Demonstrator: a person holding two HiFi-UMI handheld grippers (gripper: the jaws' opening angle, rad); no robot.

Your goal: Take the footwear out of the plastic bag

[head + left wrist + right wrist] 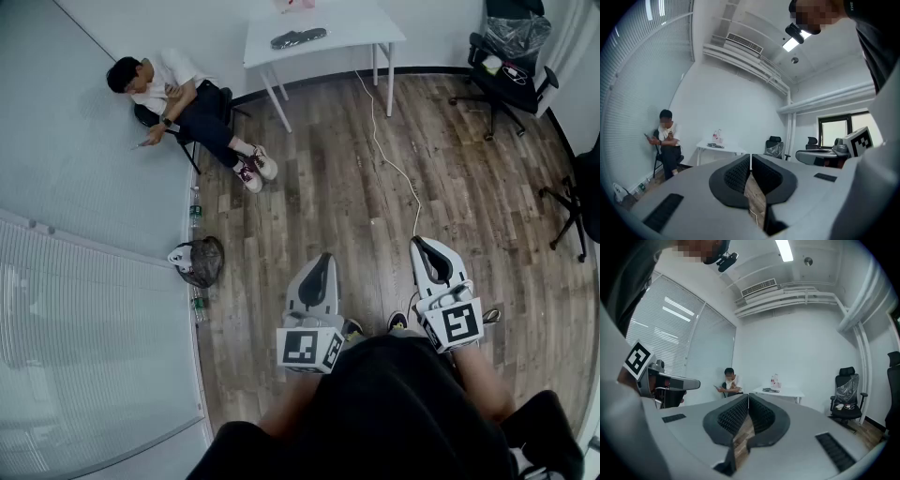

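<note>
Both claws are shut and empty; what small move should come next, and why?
Probably step toward the white table: the dark footwear lies on it, far beyond the left claw and right claw, both shut on nothing.

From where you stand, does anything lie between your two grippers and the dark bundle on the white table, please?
Nothing upright: only wooden floor, crossed by a thin white cable running from the white table, where the dark bundle lies, towards the right gripper.

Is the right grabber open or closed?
Shut. On the right gripper, the black pads meet at their tips, holding nothing.
</note>
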